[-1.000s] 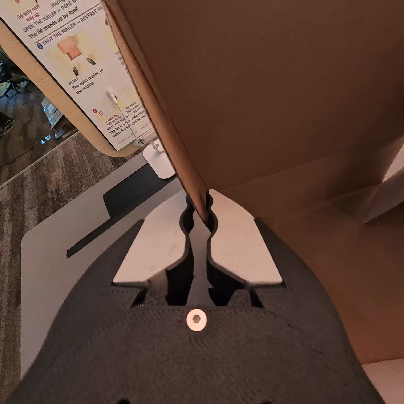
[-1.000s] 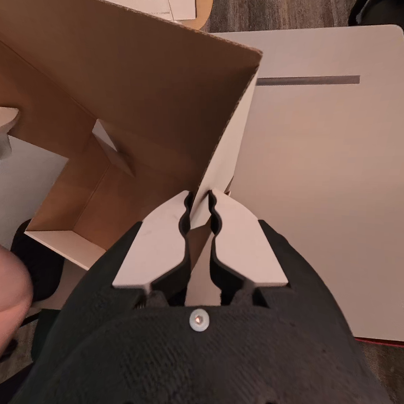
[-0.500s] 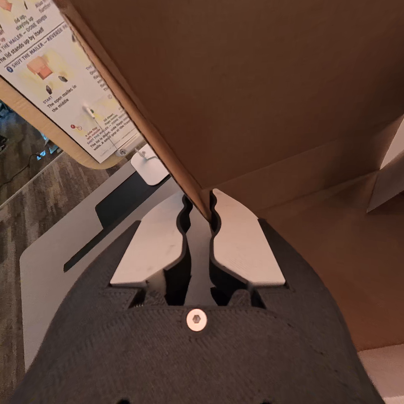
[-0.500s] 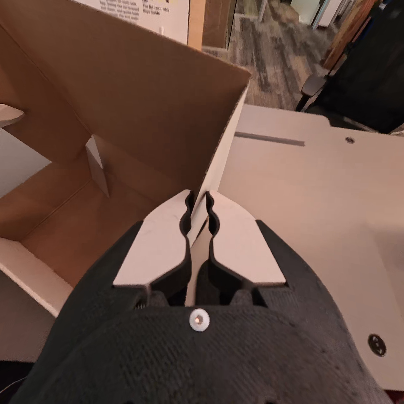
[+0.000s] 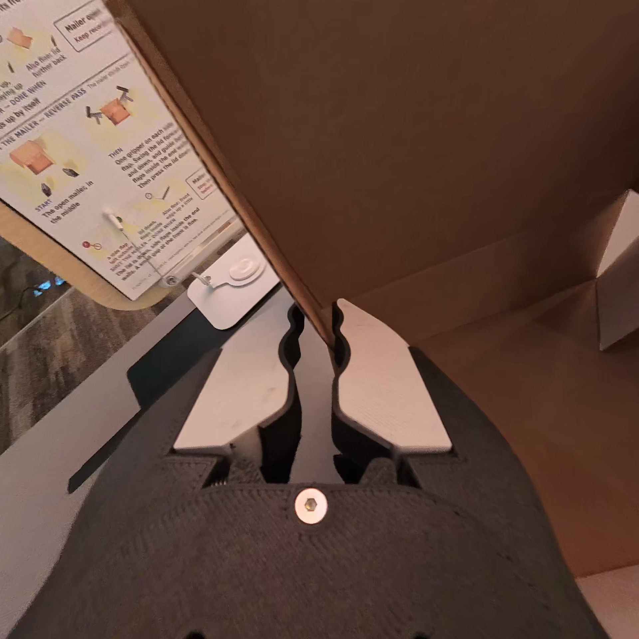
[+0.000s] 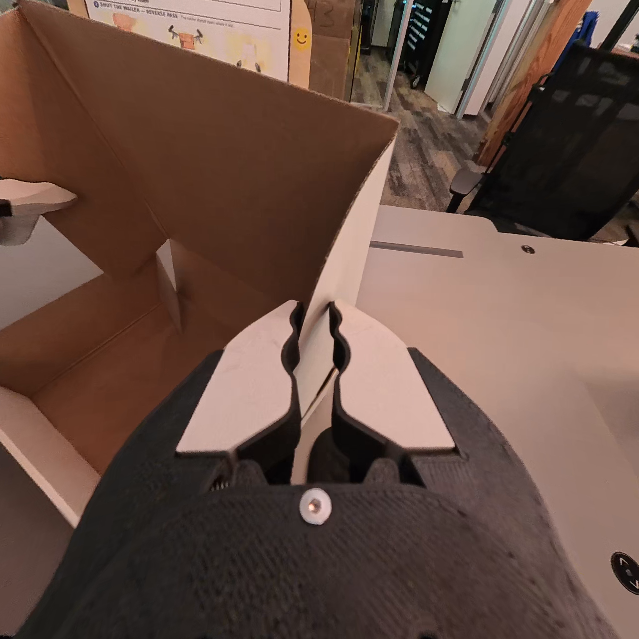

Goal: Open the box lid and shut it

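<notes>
The cardboard box is open, with its lid (image 6: 224, 155) raised above the base (image 6: 86, 380). My right gripper (image 6: 314, 306) is shut on the lid's right side flap (image 6: 352, 242), whose outer face is white. In the left wrist view the brown lid (image 5: 380, 138) fills the upper right. My left gripper (image 5: 316, 309) is shut on the edge of the lid's left side flap (image 5: 242, 214), which lies against the right finger. The left gripper's white fingertip (image 6: 34, 200) shows at the far left of the right wrist view.
The box stands on a pale table (image 6: 484, 328) with a dark slot (image 6: 415, 249). An instruction poster on a wooden board (image 5: 86, 155) stands behind on a white stand base (image 5: 231, 294). A black mesh chair (image 6: 570, 155) is beyond the table's right side.
Both grippers have tilted upward while still holding the side flaps. The lid has swung up with them and stands more upright over the base.
</notes>
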The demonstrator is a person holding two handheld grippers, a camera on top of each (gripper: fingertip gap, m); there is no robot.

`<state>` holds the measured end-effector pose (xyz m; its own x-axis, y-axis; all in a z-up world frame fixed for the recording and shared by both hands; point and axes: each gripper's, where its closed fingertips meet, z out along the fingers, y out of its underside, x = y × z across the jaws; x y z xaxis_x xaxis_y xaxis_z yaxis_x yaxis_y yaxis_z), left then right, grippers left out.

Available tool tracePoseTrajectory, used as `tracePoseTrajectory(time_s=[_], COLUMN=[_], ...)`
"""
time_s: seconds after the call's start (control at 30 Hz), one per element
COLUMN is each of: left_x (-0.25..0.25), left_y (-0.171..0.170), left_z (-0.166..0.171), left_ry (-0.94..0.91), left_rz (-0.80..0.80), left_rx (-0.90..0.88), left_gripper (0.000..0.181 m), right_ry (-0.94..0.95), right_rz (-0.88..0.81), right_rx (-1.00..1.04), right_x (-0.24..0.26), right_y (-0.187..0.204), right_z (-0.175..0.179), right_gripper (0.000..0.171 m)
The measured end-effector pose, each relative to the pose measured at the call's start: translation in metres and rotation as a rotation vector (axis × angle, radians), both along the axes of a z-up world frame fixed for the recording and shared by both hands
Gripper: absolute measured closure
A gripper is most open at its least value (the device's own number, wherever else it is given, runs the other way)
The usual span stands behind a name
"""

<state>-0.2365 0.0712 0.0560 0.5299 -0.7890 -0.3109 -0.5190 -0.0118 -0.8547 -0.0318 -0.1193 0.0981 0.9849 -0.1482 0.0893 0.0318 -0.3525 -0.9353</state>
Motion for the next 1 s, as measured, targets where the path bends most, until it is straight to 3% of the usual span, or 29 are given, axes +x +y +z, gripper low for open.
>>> tracePoseTrajectory(time_s=[0.07,0.17,0.23,0.47,0.53,0.6,0.7,0.8,0.9,1.0], left_x=[0.004,0.008,0.007,0.004,0.001,0.002,0.000,-0.002,-0.006,-0.008], left_y=[-0.008,-0.016,-0.009,0.021,0.022,0.021,0.021,0.021,0.021,0.021], left_z=[0.000,0.012,0.023,0.010,0.009,0.009,0.008,0.008,0.009,0.009], left_ry=[-0.034,-0.158,-0.245,-0.131,-0.102,-0.125,-0.120,-0.114,-0.113,-0.122], left_rz=[-0.062,-0.123,-0.112,-0.004,0.010,0.012,0.017,0.027,0.034,0.040], left_rx=[-0.078,-0.185,-0.175,0.015,0.042,0.014,0.009,0.007,0.003,-0.006], left_gripper=[0.161,0.135,0.133,0.174,0.177,0.178,0.178,0.178,0.178,0.178], right_ry=[-0.016,-0.034,-0.056,-0.123,-0.088,-0.039,0.007,0.012,-0.115,-0.118], right_rz=[-0.010,-0.016,-0.017,-0.041,-0.040,-0.060,-0.056,-0.092,-0.178,-0.192], right_rx=[0.005,0.014,0.015,0.021,0.031,0.020,0.015,-0.105,-0.192,-0.219], right_x=[0.002,0.002,0.000,0.000,0.002,0.006,0.005,0.006,0.017,0.015], right_y=[-0.002,-0.003,-0.002,-0.006,-0.005,-0.002,0.010,0.020,0.017,0.015], right_z=[0.000,0.000,0.000,-0.001,-0.001,-0.001,0.001,-0.016,-0.023,-0.025], right_gripper=[0.158,0.158,0.157,0.155,0.150,0.129,0.126,0.139,0.157,0.159])
